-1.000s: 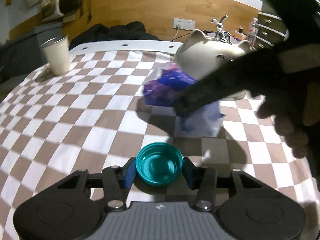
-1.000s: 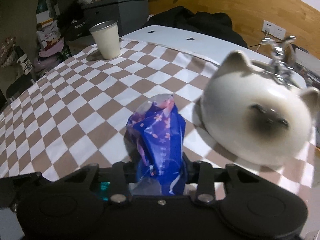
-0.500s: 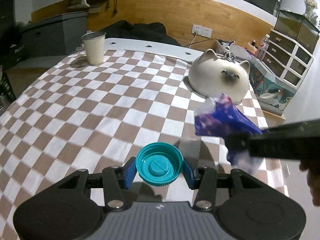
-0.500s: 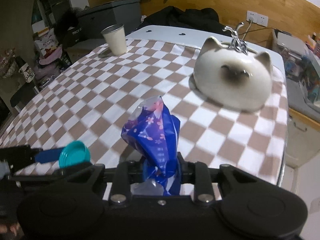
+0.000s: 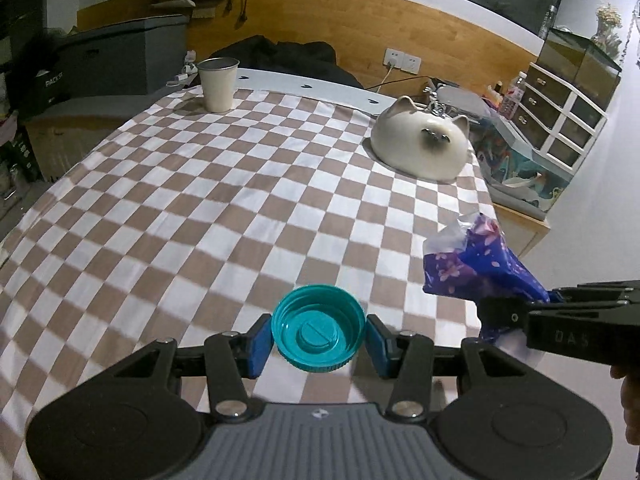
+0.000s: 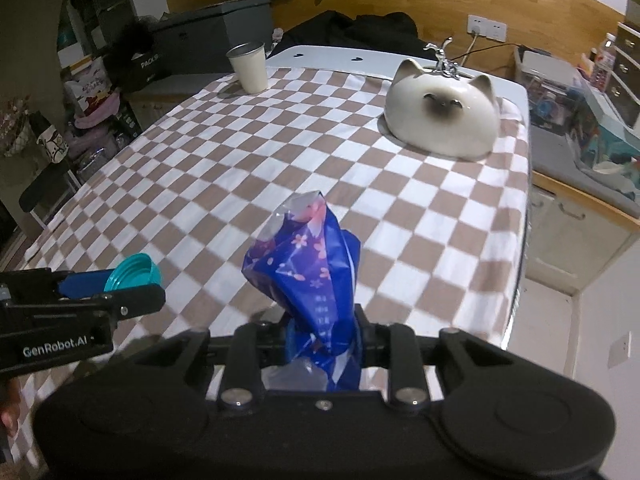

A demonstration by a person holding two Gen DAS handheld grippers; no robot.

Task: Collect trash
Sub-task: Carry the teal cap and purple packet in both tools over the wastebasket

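A teal bottle cap [image 5: 319, 327] is gripped by its rim in the left claw [image 5: 319, 338], held clear above the checkered table [image 5: 224, 200]. At its three o'clock, a crumpled blue wrapper [image 6: 310, 276] is pinched in the narrow right claw [image 6: 322, 336]. No bin is seen. Both grips should be kept firm and level until a bin is found, since the cap could slip.

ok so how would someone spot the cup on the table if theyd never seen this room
Start from the checkered tablecloth and follow it to its far end, toward the wood-panelled wall. The cup stands upright at the far left corner, opposite the cat-face dome on the right. It is the only tall, plain cream cylinder there, with a dark metal rim.
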